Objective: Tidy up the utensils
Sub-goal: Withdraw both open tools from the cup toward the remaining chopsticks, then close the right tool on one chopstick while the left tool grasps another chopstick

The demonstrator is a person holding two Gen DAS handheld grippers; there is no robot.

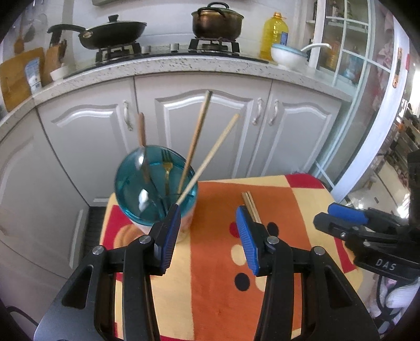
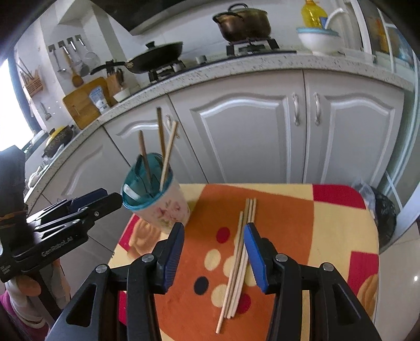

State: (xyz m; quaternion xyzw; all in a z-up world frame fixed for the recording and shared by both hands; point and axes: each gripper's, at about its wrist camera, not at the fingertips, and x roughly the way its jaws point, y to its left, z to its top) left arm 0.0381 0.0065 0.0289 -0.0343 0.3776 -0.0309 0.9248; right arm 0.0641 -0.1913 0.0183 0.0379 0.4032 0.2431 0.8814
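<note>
A teal-rimmed utensil cup (image 1: 131, 188) (image 2: 162, 209) stands at the far left corner of the patterned tablecloth (image 1: 215, 262). It holds a wooden-handled spoon (image 1: 141, 131), a gold fork (image 1: 166, 168) and two chopsticks (image 1: 195, 139). Several loose chopsticks (image 2: 239, 251) (image 1: 250, 207) lie together on the cloth. My left gripper (image 1: 208, 230) is open and empty, its left finger just in front of the cup. My right gripper (image 2: 214, 249) is open above the loose chopsticks, which pass under its right finger (image 2: 256, 257). Each gripper shows at the edge of the other's view.
Beyond the table run white cabinet doors (image 1: 199, 131) under a speckled counter (image 1: 183, 65). On the counter are a wok (image 1: 113, 32), a pot (image 1: 216, 22), an oil bottle (image 1: 274, 36) and a white bowl (image 1: 287, 56). A black bag (image 2: 383, 209) sits right of the table.
</note>
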